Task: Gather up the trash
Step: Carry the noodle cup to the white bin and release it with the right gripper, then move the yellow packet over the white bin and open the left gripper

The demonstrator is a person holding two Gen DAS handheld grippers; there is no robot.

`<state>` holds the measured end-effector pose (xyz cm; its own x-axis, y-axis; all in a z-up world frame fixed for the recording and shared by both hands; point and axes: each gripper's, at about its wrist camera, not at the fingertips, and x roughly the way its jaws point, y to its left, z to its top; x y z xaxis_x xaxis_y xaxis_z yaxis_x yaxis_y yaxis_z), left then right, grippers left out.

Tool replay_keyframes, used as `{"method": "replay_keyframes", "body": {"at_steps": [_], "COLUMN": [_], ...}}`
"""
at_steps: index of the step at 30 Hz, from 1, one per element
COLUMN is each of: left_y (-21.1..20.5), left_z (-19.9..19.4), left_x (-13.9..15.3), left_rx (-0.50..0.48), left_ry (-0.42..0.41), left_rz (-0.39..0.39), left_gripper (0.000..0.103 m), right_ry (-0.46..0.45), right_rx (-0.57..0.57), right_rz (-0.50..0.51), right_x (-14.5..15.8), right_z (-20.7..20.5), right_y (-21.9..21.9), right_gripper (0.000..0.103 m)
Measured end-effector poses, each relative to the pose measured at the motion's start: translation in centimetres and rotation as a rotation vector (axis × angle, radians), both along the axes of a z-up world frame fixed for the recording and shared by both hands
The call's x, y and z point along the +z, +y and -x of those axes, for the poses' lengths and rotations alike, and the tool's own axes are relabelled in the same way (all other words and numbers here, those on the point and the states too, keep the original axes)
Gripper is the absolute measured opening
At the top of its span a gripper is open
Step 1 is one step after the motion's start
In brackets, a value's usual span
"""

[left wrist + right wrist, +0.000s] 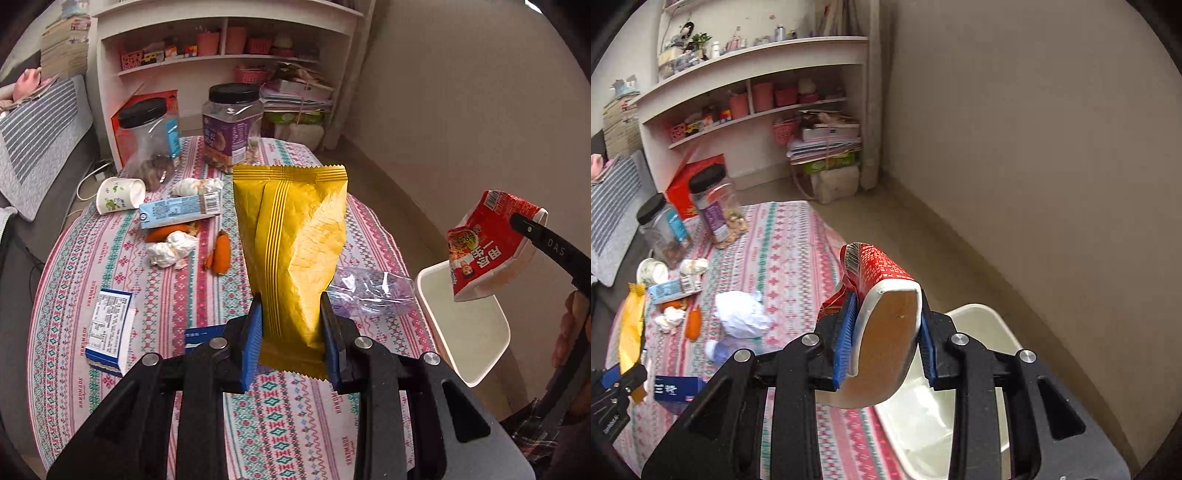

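Meanwhile, the left gripper clamped a yellow snack bag upright above the table; beyond the table's right edge, the right gripper pinched a crushed red noodle cup over the white bin, beside bare floor.

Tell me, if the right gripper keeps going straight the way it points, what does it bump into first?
Probably the floor by the wall. The right gripper, holding the red cup, points past the table edge; the bin sits below it.
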<state>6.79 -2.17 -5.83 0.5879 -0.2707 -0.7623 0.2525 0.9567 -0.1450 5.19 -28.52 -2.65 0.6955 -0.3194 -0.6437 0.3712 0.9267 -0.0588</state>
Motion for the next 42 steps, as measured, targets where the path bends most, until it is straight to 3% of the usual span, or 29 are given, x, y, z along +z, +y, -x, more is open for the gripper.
{"method": "replay_keyframes", "body": {"at_steps": [3, 7, 16, 21, 23, 25, 26, 30, 35, 42], "left_y": [-2.4, -6.2, -16.5, -22.0, -24.1, -25.5, -25.9, -25.9, -23.0, -16.7], "left_z": [0.1, 0.4, 0.7, 0.6, 0.5, 0.3, 0.3, 0.8, 1.1, 0.9], "left_x": [-0.3, -0.7, -1.0, -1.2, -1.3, -1.5, -1.5, -1.2, -0.4, 1.7], "left_rx": [-0.045, -0.119, -0.292, -0.371, -0.396, -0.411, -0.412, -0.415, -0.347, -0.209], "left_ry": [0.006, 0.020, 0.027, 0.024, 0.036, 0.049, 0.046, 0.016, -0.077, -0.176], "left_rz": [0.014, 0.042, 0.024, 0.013, 0.023, 0.023, 0.021, 0.001, -0.061, -0.102], "left_gripper": [0.029, 0.029, 0.029, 0.031, 0.038, 0.057, 0.059, 0.065, 0.068, 0.080], "right_ry": [-0.007, -0.049, -0.112, -0.143, -0.151, -0.155, -0.155, -0.155, -0.139, -0.081], "right_rx": [-0.060, -0.138, -0.272, -0.325, -0.341, -0.354, -0.359, -0.369, -0.330, -0.186], "right_rz": [0.041, 0.043, -0.002, -0.054, -0.068, -0.074, -0.076, -0.068, -0.048, 0.063], "right_x": [0.0, 0.6, 1.9, 2.2, 2.4, 2.4, 2.4, 2.5, 2.6, 1.9], "right_z": [1.3, 3.2, 6.2, 7.4, 7.6, 8.0, 8.2, 8.5, 8.1, 5.4], "right_y": [-2.3, -5.4, -11.6, -14.2, -14.9, -15.3, -15.5, -15.5, -14.0, -7.3], "right_gripper": [0.033, 0.069, 0.089, 0.089, 0.089, 0.089, 0.089, 0.092, 0.095, 0.096]}}
